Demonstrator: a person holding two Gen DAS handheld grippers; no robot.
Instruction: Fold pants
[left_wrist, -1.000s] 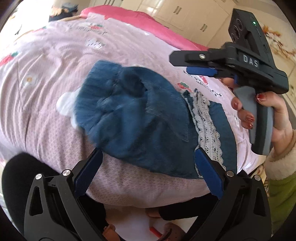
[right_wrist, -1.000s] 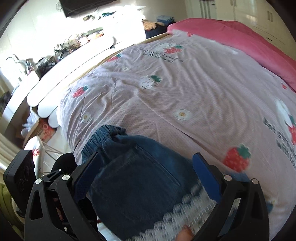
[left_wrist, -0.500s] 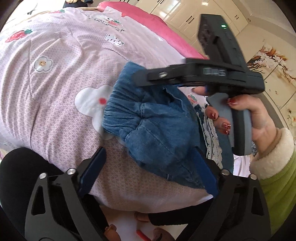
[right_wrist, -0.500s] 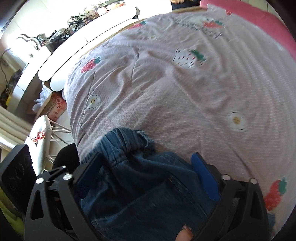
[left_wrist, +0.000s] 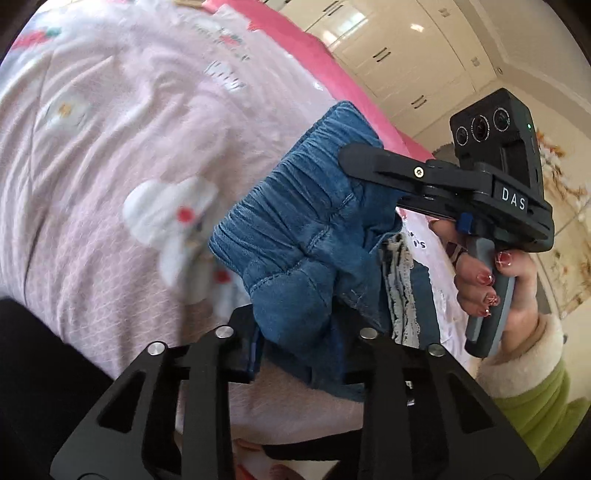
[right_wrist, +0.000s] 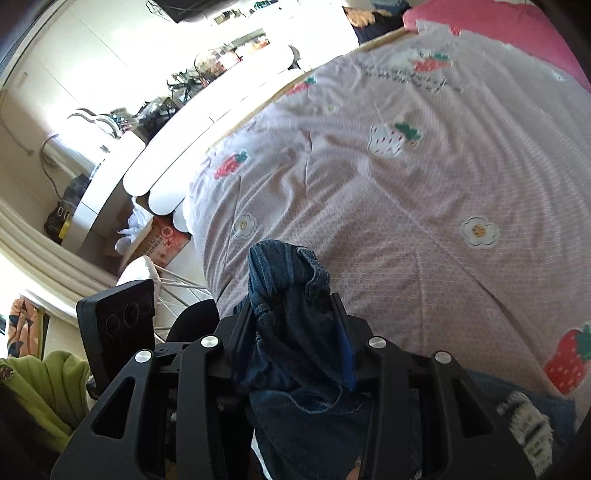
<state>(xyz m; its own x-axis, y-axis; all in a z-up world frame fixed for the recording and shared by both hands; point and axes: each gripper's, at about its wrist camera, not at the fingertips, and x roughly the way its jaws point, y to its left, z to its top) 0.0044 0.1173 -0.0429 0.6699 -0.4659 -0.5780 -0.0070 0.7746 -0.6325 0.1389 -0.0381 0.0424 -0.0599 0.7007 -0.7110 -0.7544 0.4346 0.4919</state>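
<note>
Small blue denim pants (left_wrist: 295, 229) with an elastic waistband and a lace trim (left_wrist: 400, 291) lie bunched near the front edge of the bed. My left gripper (left_wrist: 295, 332) is shut on a fold of the pants at the near side. My right gripper (right_wrist: 295, 325) is shut on the gathered waistband (right_wrist: 284, 269); in the left wrist view it (left_wrist: 354, 155) clamps the far end of the waistband. The pants are lifted between the two grippers, with the lace-trimmed part (right_wrist: 524, 417) still on the bed.
The pink quilt (right_wrist: 406, 166) with strawberry and flower prints covers the bed; a darker pink cover (left_wrist: 295, 48) lies at the far side. A white dresser (right_wrist: 122, 158) and a box (right_wrist: 162, 236) stand beside the bed. Cream wardrobes (left_wrist: 399, 48) stand behind.
Both grippers closed from open onto the pants. The waistband end has been gathered and raised off the quilt, and the pants are more bunched than before.
</note>
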